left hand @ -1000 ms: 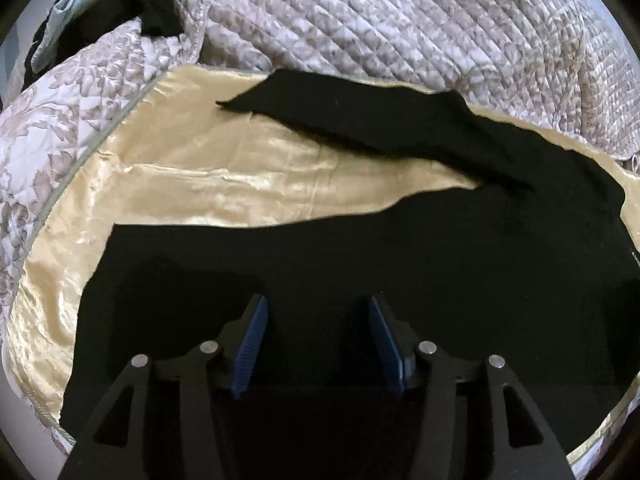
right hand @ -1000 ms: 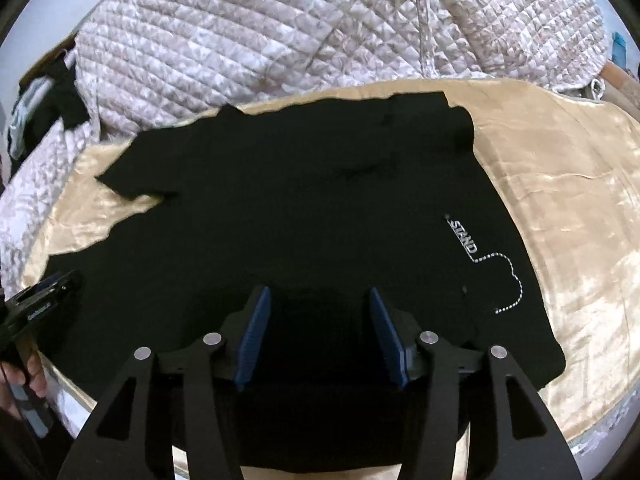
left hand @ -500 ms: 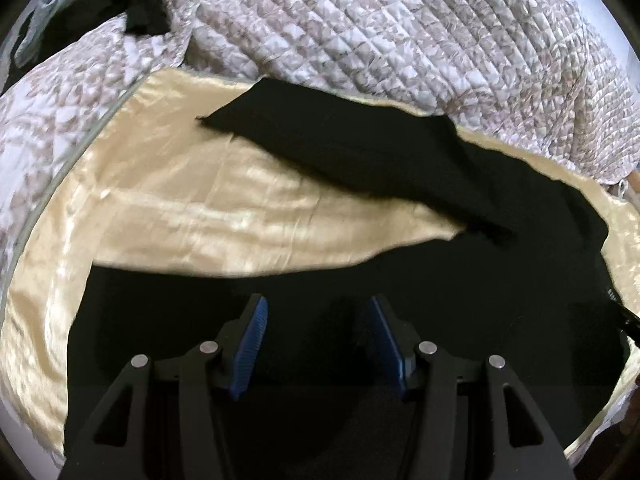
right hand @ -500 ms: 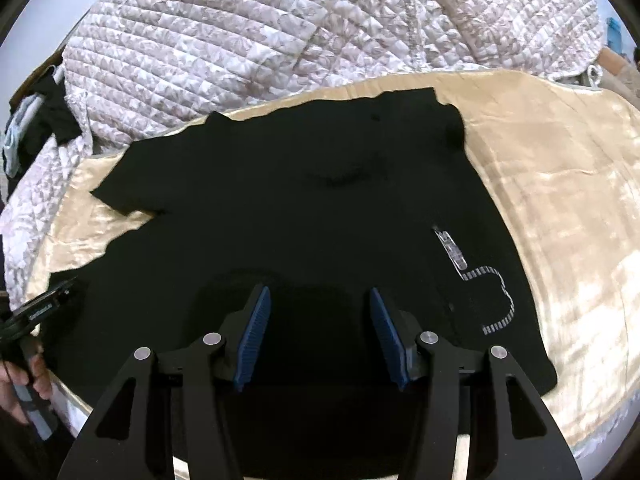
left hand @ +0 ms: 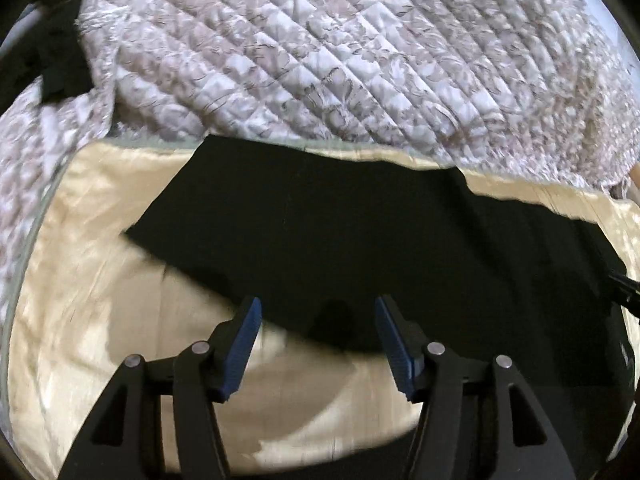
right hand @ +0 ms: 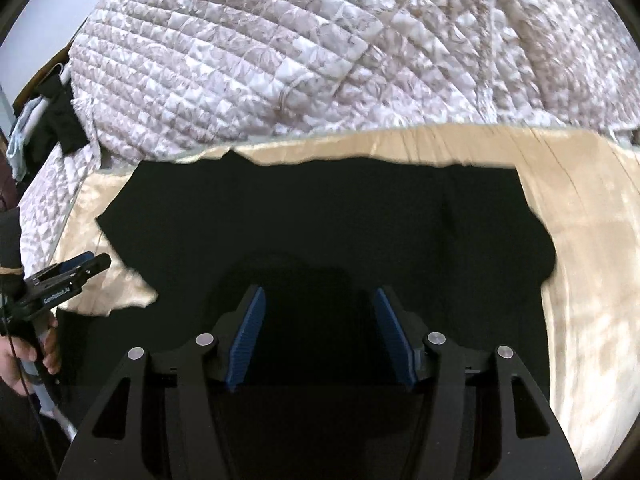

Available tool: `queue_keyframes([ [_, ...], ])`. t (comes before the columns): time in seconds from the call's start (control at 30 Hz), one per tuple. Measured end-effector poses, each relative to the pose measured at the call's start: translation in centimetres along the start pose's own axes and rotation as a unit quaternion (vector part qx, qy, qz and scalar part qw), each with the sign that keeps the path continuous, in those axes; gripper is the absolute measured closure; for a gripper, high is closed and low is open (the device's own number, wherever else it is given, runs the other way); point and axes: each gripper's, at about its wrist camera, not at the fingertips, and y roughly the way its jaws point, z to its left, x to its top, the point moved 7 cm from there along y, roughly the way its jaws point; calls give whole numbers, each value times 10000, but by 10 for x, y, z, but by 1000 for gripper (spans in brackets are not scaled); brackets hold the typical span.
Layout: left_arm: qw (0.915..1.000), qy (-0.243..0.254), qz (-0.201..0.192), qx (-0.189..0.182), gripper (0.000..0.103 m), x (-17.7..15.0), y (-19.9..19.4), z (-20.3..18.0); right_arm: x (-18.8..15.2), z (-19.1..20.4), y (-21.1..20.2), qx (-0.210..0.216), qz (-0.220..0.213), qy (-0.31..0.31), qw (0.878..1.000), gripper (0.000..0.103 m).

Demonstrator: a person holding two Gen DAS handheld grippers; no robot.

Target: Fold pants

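Both grippers — left gripper (left hand: 318, 312), right gripper (right hand: 318, 300) — just opened, fingers wide and empty; released pants (right hand: 320, 216) may slide on the bed's slick sheet (right hand: 580, 200).

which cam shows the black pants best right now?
Right wrist: the black pants lie almost whole on the cream sheet, both far corners visible. Left wrist shows only part, its right side cut off at the frame edge.

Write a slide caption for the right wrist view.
Right gripper, jaws open, above black pants spread on a cream sheet; quilt behind.
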Motion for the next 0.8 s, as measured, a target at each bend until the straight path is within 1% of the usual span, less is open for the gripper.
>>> queue_keyframes([
  [0.07,10000,-36,24,-6,39,13,13,0,14,-4,11,-37,18,13,10000,39],
  [0.1,10000,-42,51,-42,36,22,22,-1,22,-7,17,-103,27,30,9999,38],
  [0.13,9999,-24,78,-71,36,28,29,-3,30,-9,23,-160,20,36,9999,38],
  [0.3,9998,161,103,55,31,60,64,-11,62,-18,51,-290,-14,96,9995,38],
  [0.4,9995,235,183,92,31,72,85,-19,69,-17,71,-392,108,-50,9992,38],
  [0.47,9993,261,224,117,31,74,97,-24,69,-18,84,-503,252,-116,9984,38],
  [0.5,9993,283,162,156,30,74,101,-26,66,-19,93,-572,387,-152,9975,38],
  [0.53,9992,316,89,206,30,76,102,-28,64,-19,97,-636,427,-201,9969,38],
  [0.57,9990,352,68,262,30,76,104,-29,62,-19,100,-709,408,-289,9962,38],
  [0.6,9989,365,71,302,32,76,105,-30,61,-18,101,-765,366,-367,9957,39],
  [0.63,9989,367,54,283,37,76,106,-31,61,-19,101,-867,335,-414,9948,48],
  [0.67,9990,401,51,165,54,74,105,-35,62,-21,100,-925,287,-401,9945,67],
  [0.7,9988,477,37,64,72,73,104,-41,62,-22,99,-890,270,-343,9951,77],
  [0.73,9982,605,-1,49,83,71,102,-49,61,-23,99,-796,337,-266,9959,89],
  [0.77,9971,755,-21,75,98,68,101,-57,61,-22,98,-749,337,-256,9963,93],
  [0.8,9957,916,-49,145,102,66,99,-66,60,-20,98,-778,309,-309,9960,94],
])
